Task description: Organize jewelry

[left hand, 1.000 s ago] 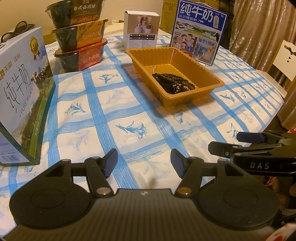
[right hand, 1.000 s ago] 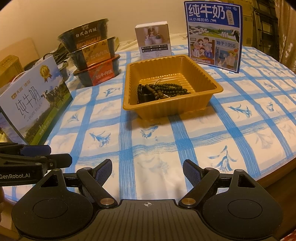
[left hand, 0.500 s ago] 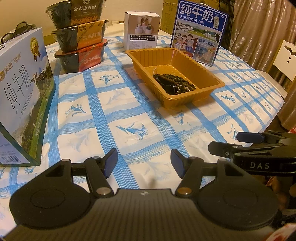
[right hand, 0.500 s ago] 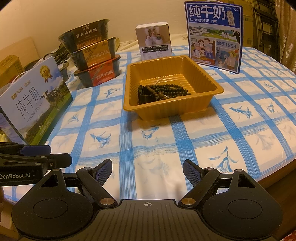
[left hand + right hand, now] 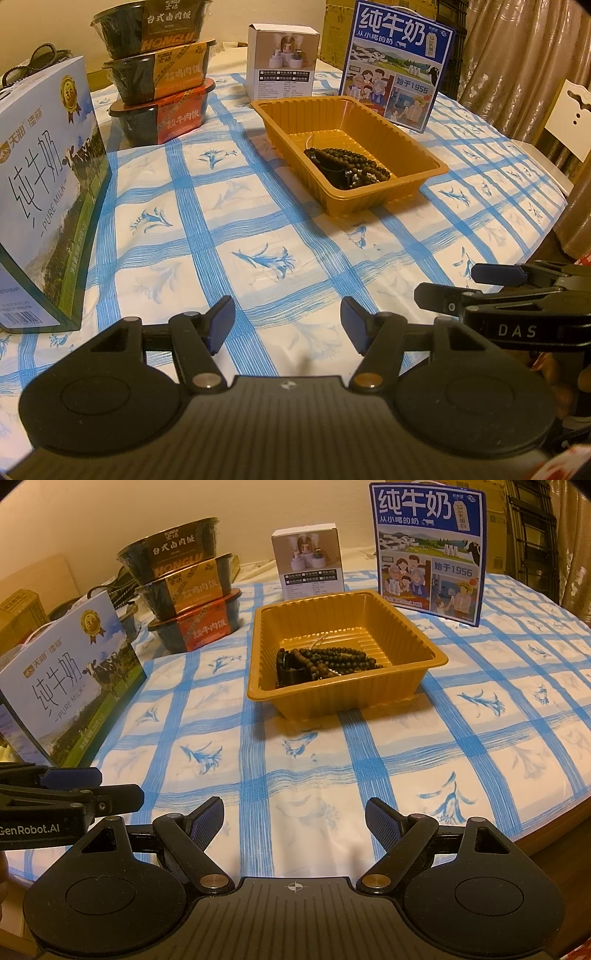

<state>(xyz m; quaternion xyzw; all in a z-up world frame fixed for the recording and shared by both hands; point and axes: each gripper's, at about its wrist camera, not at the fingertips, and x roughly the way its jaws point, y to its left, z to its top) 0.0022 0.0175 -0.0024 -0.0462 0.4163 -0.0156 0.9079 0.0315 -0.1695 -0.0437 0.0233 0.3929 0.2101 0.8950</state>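
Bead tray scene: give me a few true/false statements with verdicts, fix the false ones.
1. The dark bead strings lie inside the orange tray. True.
2. The left tongs are shut on a bead string. False: they are open with nothing between them.
3. Three meal bowls are stacked beyond the tray's left side. True.
4. The right tongs hover inside the tray. False: they are open over bare tablecloth, short of the tray.
5. A small white box lies in the tray. False: it stands behind it.

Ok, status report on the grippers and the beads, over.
Left gripper open, empty. Right gripper open, empty. Beads in tray, untouched. Path to tray unblocked.
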